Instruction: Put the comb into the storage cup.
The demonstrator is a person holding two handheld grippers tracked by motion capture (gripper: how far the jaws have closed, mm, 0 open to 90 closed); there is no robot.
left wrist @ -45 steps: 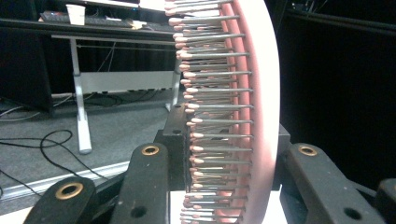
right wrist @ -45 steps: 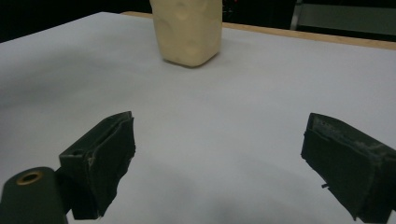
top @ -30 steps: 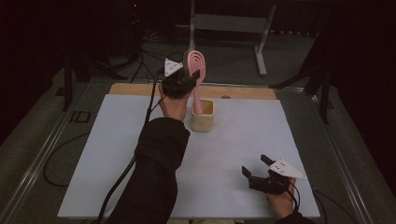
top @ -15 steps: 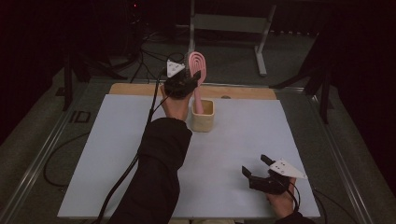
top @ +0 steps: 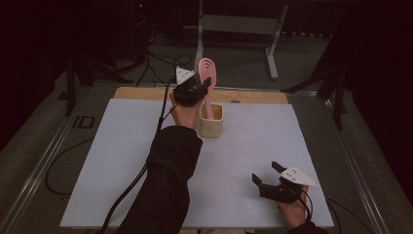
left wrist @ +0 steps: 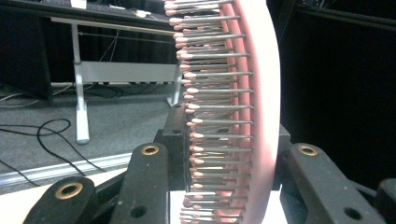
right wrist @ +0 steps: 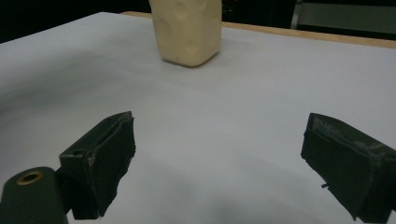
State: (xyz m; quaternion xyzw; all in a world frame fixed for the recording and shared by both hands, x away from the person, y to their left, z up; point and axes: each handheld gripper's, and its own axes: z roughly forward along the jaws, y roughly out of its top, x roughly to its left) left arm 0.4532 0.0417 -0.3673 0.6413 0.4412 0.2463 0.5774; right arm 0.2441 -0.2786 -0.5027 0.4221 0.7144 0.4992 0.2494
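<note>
High view, left fingers (top: 207, 84) clamped on pink bristled hairbrush (top: 208, 78), cream squarish cup (top: 211, 126), right fingers (top: 266, 172) spread, empty.

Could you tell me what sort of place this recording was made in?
Probably a lab or studio recording bay: a white-topped table stands among black curtains, loose cables run over the grey floor, and a metal stand sits behind it.
</note>
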